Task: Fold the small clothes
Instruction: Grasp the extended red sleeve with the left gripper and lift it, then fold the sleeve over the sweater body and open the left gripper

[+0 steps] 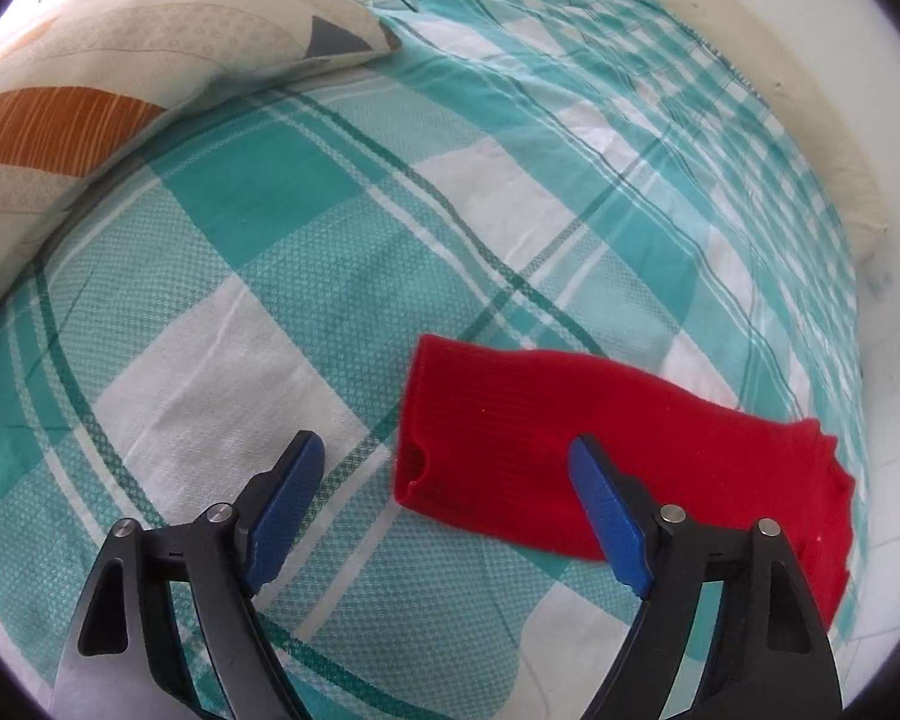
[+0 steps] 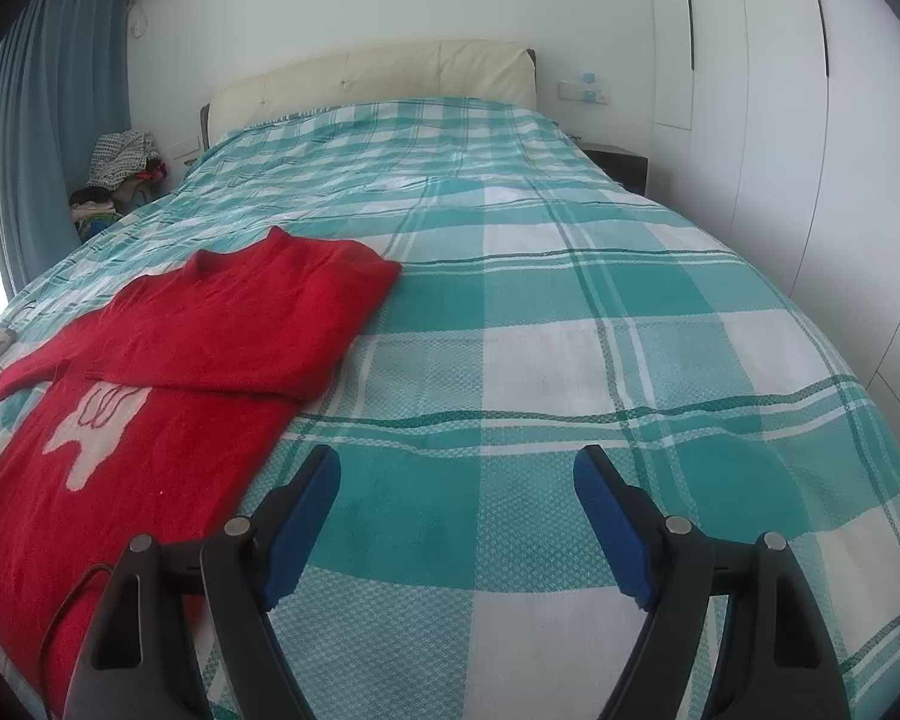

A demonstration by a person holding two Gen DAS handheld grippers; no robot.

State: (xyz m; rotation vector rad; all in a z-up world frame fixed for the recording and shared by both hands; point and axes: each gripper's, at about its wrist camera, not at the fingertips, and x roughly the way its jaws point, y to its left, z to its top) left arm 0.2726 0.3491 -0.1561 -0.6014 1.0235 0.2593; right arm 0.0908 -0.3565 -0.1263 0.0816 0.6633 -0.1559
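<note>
A small red knit sweater (image 2: 210, 324) with a white figure on its front lies on the teal checked bedspread (image 2: 570, 360), at the left of the right wrist view. One sleeve side is folded across the chest. In the left wrist view its other red sleeve (image 1: 540, 438) lies flat, cuff end towards the left. My left gripper (image 1: 444, 456) is open, just above the cuff, with its right finger over the sleeve. My right gripper (image 2: 456, 468) is open and empty, over bare bedspread to the right of the sweater.
A cream patterned pillow (image 1: 120, 60) with an orange patch lies at the upper left of the left wrist view. A cream headboard (image 2: 390, 72) stands at the far end. A clothes pile (image 2: 120, 174) sits left of the bed. White wardrobes (image 2: 780, 120) line the right.
</note>
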